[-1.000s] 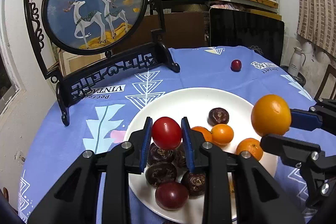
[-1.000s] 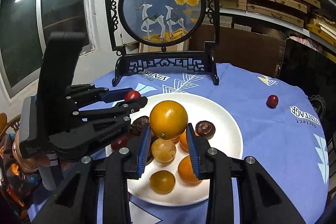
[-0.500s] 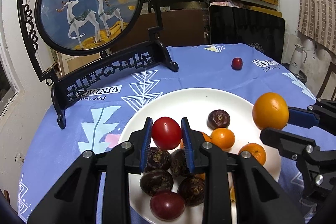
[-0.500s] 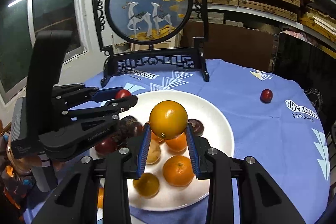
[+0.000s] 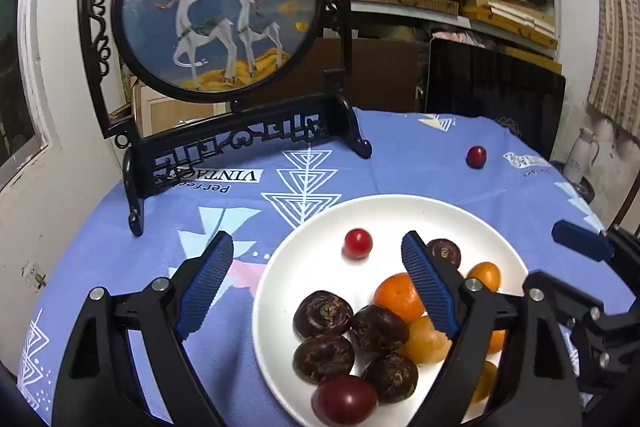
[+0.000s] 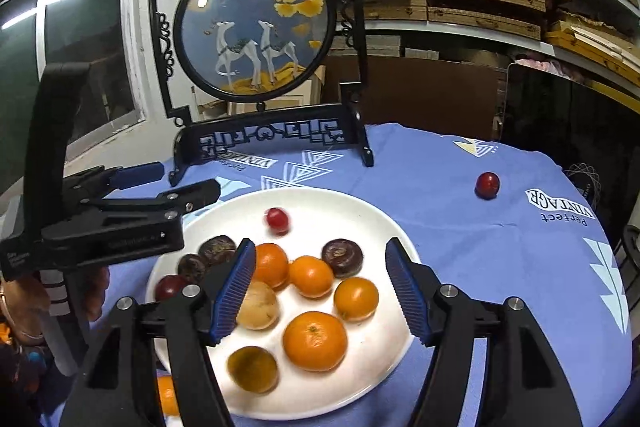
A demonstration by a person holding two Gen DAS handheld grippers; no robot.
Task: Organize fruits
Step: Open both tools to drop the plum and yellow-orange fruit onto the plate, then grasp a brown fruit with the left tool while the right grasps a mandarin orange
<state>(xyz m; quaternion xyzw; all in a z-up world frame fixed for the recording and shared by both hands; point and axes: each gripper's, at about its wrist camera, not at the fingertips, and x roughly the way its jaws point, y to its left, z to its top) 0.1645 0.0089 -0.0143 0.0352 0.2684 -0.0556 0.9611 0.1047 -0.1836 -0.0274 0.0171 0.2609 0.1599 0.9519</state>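
both fruits have been dropped onto the plate (image 6: 400,339) as the left claw (image 5: 316,283) and right claw (image 6: 320,291) were just opened, now empty; the stray red fruit (image 6: 487,185) on the tabletop (image 6: 480,247), judged light, smooth and roll-prone, would best be pinched across its middle.

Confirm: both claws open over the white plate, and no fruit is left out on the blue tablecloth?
Not quite. One red fruit still lies on the blue tablecloth, beyond the white plate, as the right wrist view shows. Both claws, left and right, are open, having just been opening.

Dim indoor light; fisheye-warped edges; slight blur.
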